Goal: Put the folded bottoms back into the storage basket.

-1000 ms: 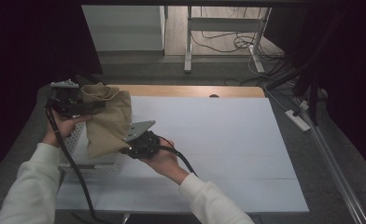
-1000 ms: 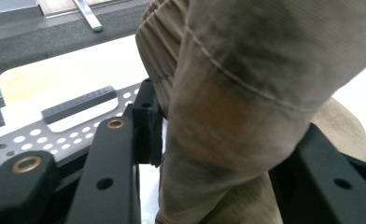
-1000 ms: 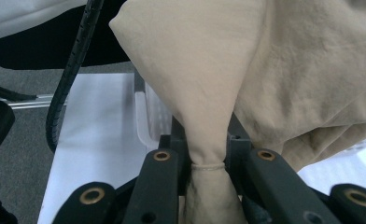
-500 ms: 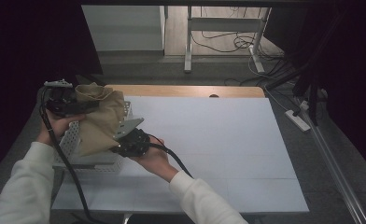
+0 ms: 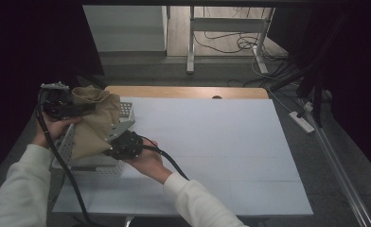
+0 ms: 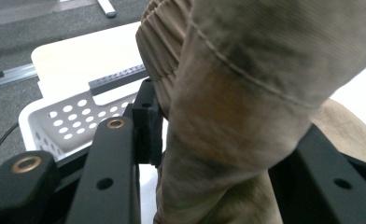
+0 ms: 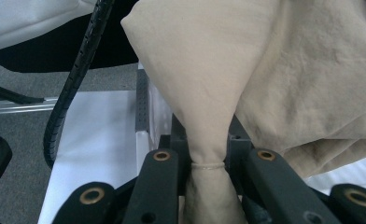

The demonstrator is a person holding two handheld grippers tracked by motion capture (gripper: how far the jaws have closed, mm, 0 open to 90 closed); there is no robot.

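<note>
A tan cloth garment point(image 5: 94, 124) hangs between both grippers over a white perforated basket point(image 5: 122, 112) at the table's left side. My left gripper point(image 5: 82, 109) is shut on the garment's upper end; a thick fold with an elastic band point(image 6: 228, 116) is pinched between its jaws. My right gripper point(image 5: 109, 150) is shut on the lower corner; a narrow twist of cloth point(image 7: 208, 154) runs between its jaws. The basket's wall point(image 6: 69, 119) lies just behind the left jaws, and the basket's edge point(image 7: 143, 100) shows behind the cloth in the right gripper view.
A white sheet point(image 5: 212, 146) covers the table, with a wooden strip point(image 5: 188, 92) along the far edge. Black cables point(image 5: 65, 165) trail from both grippers. Grey floor, metal table legs point(image 5: 191, 42) and a power strip point(image 5: 302, 122) lie beyond.
Both hands have carried the garment leftward and slightly down, over the basket. The grips are unchanged.
</note>
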